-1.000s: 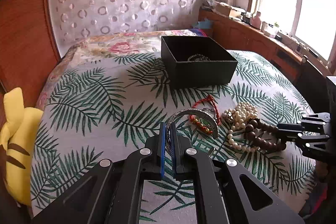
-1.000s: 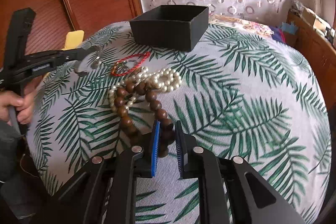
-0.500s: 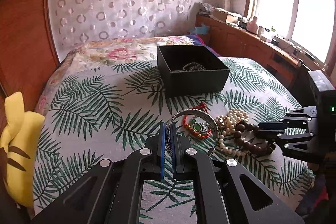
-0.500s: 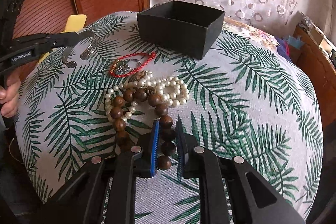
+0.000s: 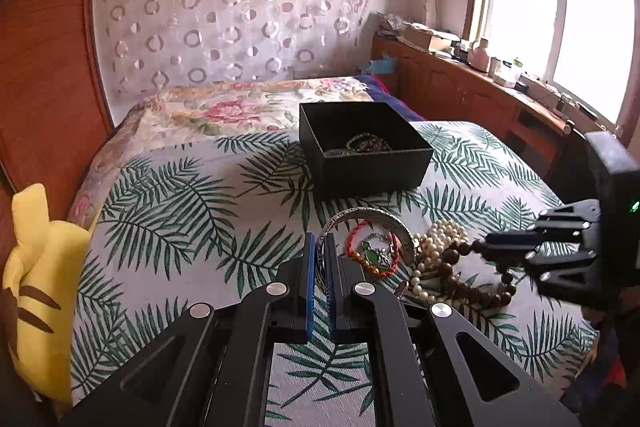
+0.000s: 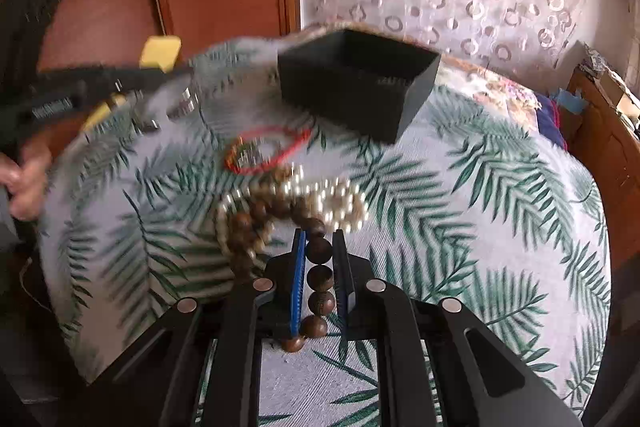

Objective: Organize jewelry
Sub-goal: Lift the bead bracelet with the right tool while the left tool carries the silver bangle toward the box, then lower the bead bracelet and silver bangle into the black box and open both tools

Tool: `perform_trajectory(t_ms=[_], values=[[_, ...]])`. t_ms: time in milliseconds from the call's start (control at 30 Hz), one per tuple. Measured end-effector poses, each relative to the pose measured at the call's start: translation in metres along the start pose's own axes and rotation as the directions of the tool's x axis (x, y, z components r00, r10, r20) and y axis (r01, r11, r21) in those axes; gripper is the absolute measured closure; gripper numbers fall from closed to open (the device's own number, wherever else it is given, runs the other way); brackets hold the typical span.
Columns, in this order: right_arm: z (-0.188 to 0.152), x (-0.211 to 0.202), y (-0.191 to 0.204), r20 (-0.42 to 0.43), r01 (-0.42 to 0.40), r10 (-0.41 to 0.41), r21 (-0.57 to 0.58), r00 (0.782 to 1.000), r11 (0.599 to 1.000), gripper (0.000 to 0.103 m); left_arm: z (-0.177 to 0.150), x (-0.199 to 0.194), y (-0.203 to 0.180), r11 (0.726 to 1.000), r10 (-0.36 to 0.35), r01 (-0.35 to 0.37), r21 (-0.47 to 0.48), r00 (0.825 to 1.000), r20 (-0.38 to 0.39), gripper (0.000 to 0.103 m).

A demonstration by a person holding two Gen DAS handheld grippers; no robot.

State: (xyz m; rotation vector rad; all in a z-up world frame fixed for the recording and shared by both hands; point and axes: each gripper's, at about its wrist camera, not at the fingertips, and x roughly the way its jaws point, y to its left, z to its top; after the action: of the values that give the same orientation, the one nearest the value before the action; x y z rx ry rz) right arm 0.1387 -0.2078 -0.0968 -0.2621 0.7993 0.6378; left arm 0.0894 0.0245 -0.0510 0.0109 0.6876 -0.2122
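My left gripper [image 5: 319, 239] is shut on a silver bangle [image 5: 372, 215] and holds it just above the palm-leaf bedspread [image 5: 180, 211]. In the right wrist view the jaws of my right gripper [image 6: 319, 235] are closing on a strand of brown wooden beads [image 6: 319, 279], which runs between the pads. Its far end still lies on a pearl strand [image 6: 336, 199]. A red cord bracelet [image 6: 264, 155] lies behind them. The open black box [image 5: 360, 151] stands further back with a beaded bracelet [image 5: 366, 143] inside. The left wrist view shows the right gripper [image 5: 490, 245] lifting the wooden beads [image 5: 464, 287].
A yellow plush toy [image 5: 36, 267] lies at the bed's left edge against the wooden headboard [image 5: 44, 67]. A floral quilt [image 5: 224, 111] is behind the box. A wooden cabinet [image 5: 480, 95] with clutter runs under the window. A hand [image 6: 24, 179] grips the left tool.
The right gripper has closed round the wooden beads and risen a little, drawing part of the strand off the cloth. The left gripper still holds the bangle in the same place.
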Motion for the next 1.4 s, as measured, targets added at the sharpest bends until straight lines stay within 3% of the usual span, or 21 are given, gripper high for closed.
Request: perform_trajectory(t_ms=[367,867,1100,1400], values=[[0.051,-0.059,0.0,0.161,0.031,-0.023,-0.049,0.987,0.998,0.088,0.018,0.0,-0.001,1.0,0.003,-0.004,0.012,0.999,0.035,0.099],[0.119,-0.058,-0.021,0.225,0.112,-0.09,-0.085,0.97,0.99,0.088,0.052,0.019,-0.009,0.999,0.011,-0.012,0.03,0.998,0.061,0.099],[0.149,-0.038,-0.032,0.226,0.126,-0.107,-0.07,0.968,0.99,0.088,0.066,0.029,-0.011,0.999,0.012,-0.015,0.042,0.997,0.07,0.099],[0.157,0.009,-0.048,0.143,0.084,-0.082,-0.007,0.986,0.996,0.088,0.085,0.05,-0.012,0.999,0.013,-0.016,0.049,0.998,0.061,0.099]])
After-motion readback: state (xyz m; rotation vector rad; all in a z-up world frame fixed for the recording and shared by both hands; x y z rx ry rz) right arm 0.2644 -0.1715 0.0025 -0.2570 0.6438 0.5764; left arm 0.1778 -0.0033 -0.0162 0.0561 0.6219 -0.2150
